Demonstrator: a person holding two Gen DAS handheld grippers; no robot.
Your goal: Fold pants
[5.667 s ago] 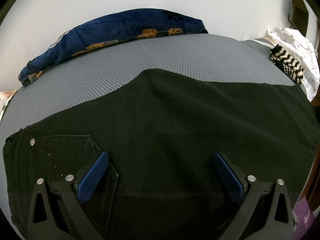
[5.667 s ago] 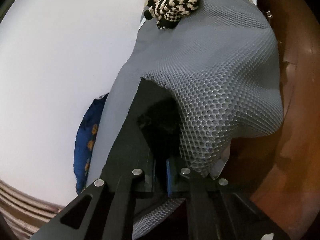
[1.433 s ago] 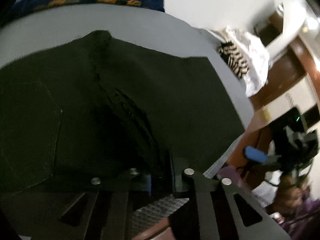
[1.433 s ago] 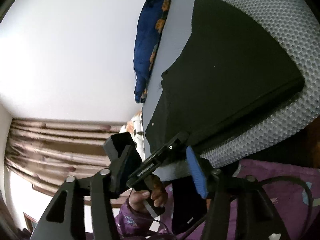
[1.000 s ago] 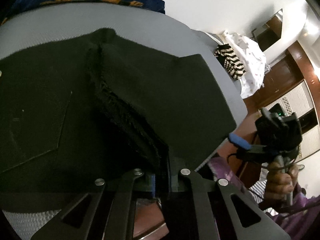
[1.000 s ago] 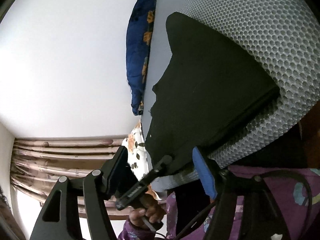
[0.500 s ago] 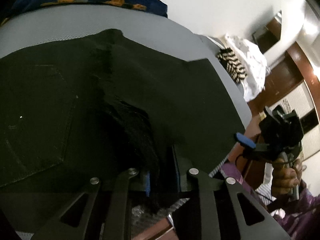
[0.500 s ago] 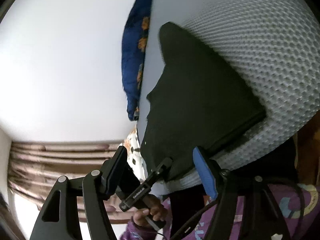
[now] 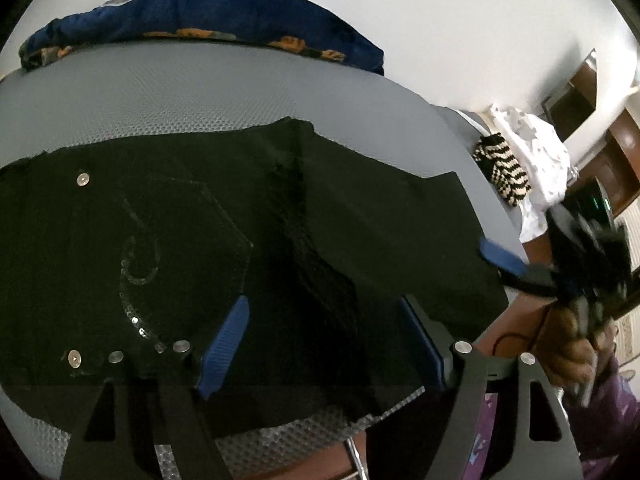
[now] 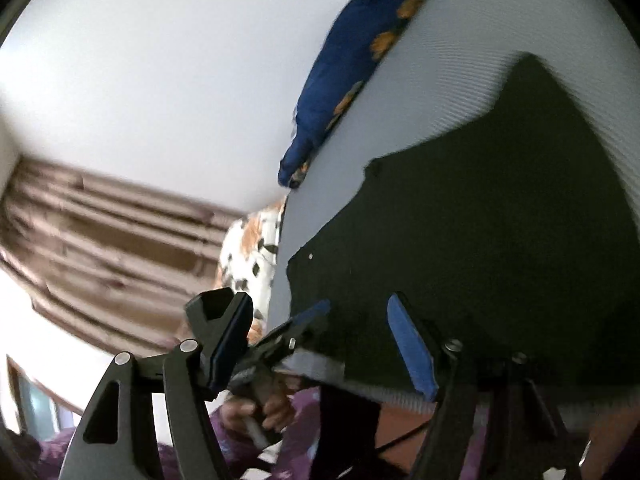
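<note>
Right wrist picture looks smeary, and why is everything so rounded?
Right wrist view: motion blur smears the curtains and mattress. Left wrist view: sharper, though the black pants are dim and the other gripper blurs. Both lenses are fisheye, bending straight edges.

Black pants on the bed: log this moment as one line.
black pants: folded, flat on grey mesh mattress | left gripper: jaws opening, nothing pinched | right gripper: open, empty, off the fabric
</note>
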